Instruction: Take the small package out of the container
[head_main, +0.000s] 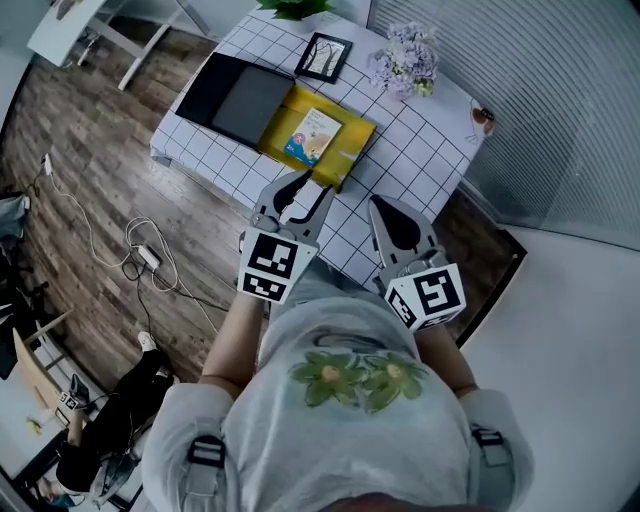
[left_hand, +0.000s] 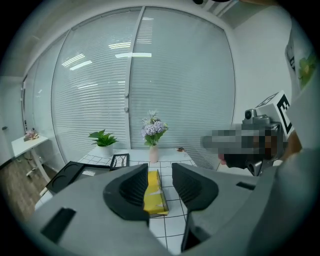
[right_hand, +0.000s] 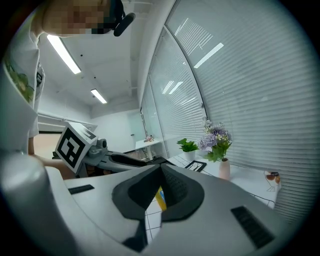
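A flat yellow container (head_main: 345, 150) lies on the checked white table (head_main: 425, 150) and holds a small blue-and-white package (head_main: 311, 135). My left gripper (head_main: 305, 190) hovers at the table's near edge, just short of the container, open with nothing between its fingers. In the left gripper view the yellow container (left_hand: 155, 192) shows through the gap of that gripper (left_hand: 160, 186), still some way ahead. My right gripper (head_main: 385, 205) hangs to the right over the near edge, shut and empty. Its pads meet in the right gripper view (right_hand: 161, 167), with a sliver of the container (right_hand: 160, 197) below them.
A black tray (head_main: 235, 97) lies against the container's left side. Behind them stand a framed picture (head_main: 323, 57), a vase of lilac flowers (head_main: 405, 65) and a green plant (head_main: 295, 8). Window blinds (head_main: 540, 90) run along the right. Cables (head_main: 145, 255) trail on the wooden floor.
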